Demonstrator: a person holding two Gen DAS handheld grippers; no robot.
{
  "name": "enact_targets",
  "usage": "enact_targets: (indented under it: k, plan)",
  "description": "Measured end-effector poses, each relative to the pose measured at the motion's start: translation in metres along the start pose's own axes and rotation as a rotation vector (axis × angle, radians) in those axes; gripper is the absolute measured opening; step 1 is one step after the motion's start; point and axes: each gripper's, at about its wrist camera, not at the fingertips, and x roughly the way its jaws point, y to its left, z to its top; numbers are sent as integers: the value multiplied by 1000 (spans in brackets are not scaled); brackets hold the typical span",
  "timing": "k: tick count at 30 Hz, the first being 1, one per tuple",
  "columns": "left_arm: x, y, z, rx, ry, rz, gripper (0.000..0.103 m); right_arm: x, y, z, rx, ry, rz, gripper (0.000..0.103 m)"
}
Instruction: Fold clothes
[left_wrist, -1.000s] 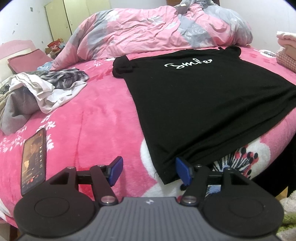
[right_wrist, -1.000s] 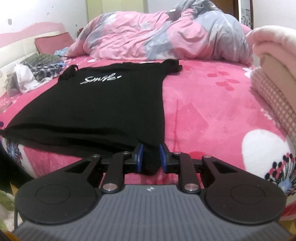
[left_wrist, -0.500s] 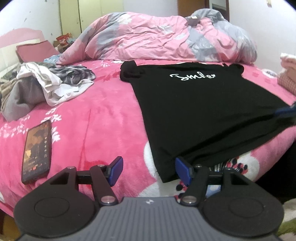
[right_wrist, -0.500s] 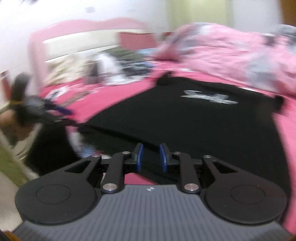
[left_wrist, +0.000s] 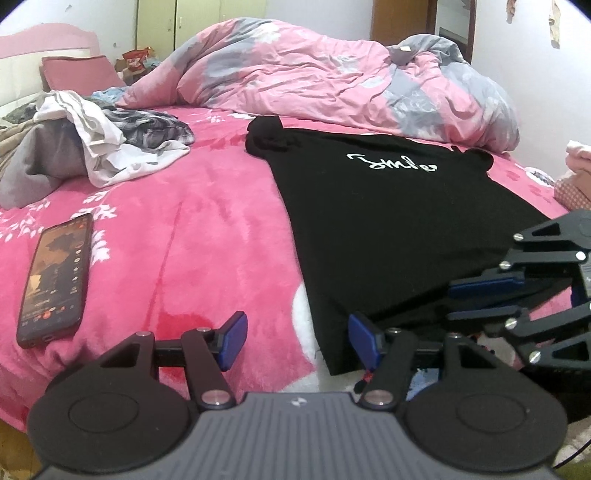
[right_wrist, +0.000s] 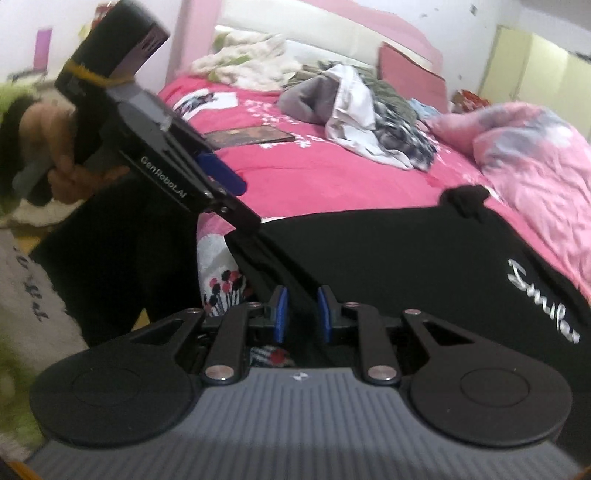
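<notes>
- Shirt (left_wrist: 388, 221): black, white script across the chest, spread flat on the pink bed (left_wrist: 184, 229), hem at the near edge, collar end toward the heaped quilt (left_wrist: 332, 81).
- Left gripper (left_wrist: 295, 341): released, blue pads well apart, low over the near left corner of the hem; right pad (left_wrist: 364, 341) over the black cloth, left pad over bare pink cover; nothing pinched between them.
- Right gripper (right_wrist: 301, 314): clenched on a bunched edge of the shirt hem, narrow gap between the pads packed with black cloth; fabric stretched in a taut ridge from the pads toward the other gripper.
- Same right gripper seen from the left wrist view at the right edge, turned on its side, lying across the hem corner, black cloth between its two blue pads.
- Left gripper seen from the right wrist view in the upper left, angled down at the hem, gripped by a hand (right_wrist: 62, 162) on its handle.
- Phone (left_wrist: 55, 273): screen lit, flat on the bed, well to the left of the shirt.
- Pile of loose clothes (left_wrist: 85, 147): grey, white and checked, beyond the phone, near the headboard side.
- Pink pillow (left_wrist: 79, 74) behind the pile.
- Folded pink items at the far right edge of the bed, mostly cut off.
</notes>
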Motion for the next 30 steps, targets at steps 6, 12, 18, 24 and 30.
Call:
enact_targets:
  k: [6,12,18,24,30]
  plan:
    - [8,-4,0,31,0,7,62,17,15,6,-114,19,16,17]
    - [13,-4,1,43,5,4,62,28,21,7,-166,35,26,8]
    - [15,-3,1,45,6,-1,62,29,14,8,-114,33,42,3]
    - [16,-2,1,45,7,-3,62,27,5,10,-46,22,72,0]
    - [16,-2,1,45,7,-4,62,18,3,11,-34,1,70,0]
